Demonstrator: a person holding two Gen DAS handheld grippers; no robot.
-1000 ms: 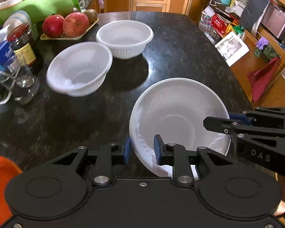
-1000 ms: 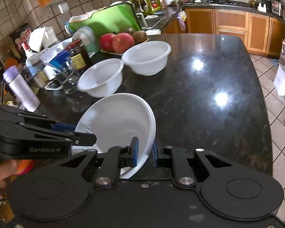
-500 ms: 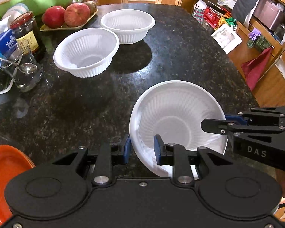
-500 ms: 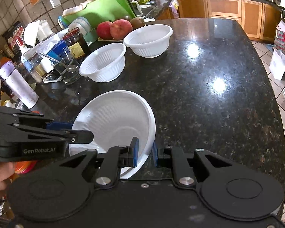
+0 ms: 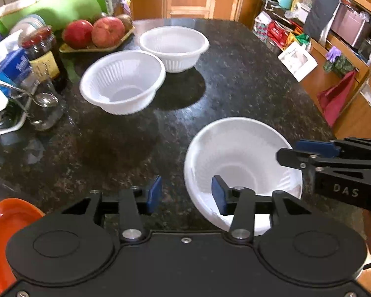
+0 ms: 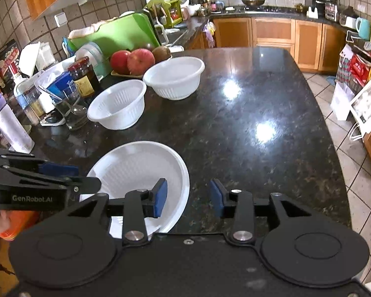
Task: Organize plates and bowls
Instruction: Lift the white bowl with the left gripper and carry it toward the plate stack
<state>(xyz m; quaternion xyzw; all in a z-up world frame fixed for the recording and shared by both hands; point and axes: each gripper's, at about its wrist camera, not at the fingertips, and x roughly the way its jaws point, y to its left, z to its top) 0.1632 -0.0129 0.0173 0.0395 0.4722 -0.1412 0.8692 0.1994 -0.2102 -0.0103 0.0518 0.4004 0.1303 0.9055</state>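
The near white bowl (image 5: 237, 158) sits on the dark stone desk (image 5: 234, 79), lower right of the left wrist view and lower left-centre of the right wrist view (image 6: 140, 165). The left tongs (image 5: 186, 194) have just been opening; their jaws stand apart and straddle the bowl's near-left rim, one blue pad inside the bowl and the other outside over bare desk, neither pressing the wall. The right tongs (image 6: 187, 199) have also just been opening and stand apart across the opposite rim, the left pad inside the bowl, the right one over the desk. Each tongs shows in the other's view as a black arm at the frame edge by the bowl.

Two more white ribbed bowls stand in the upper middle: the middle bowl (image 5: 123, 81) and the far bowl (image 5: 174, 45), just beside each other, both empty. Behind them a yellow tray (image 5: 96, 47) holds red apples (image 5: 93, 31). At left, a glass (image 5: 43, 109) holds a spoon, beside a dark jar (image 5: 44, 57). An orange plate (image 5: 2, 232) shows at the lower left corner.
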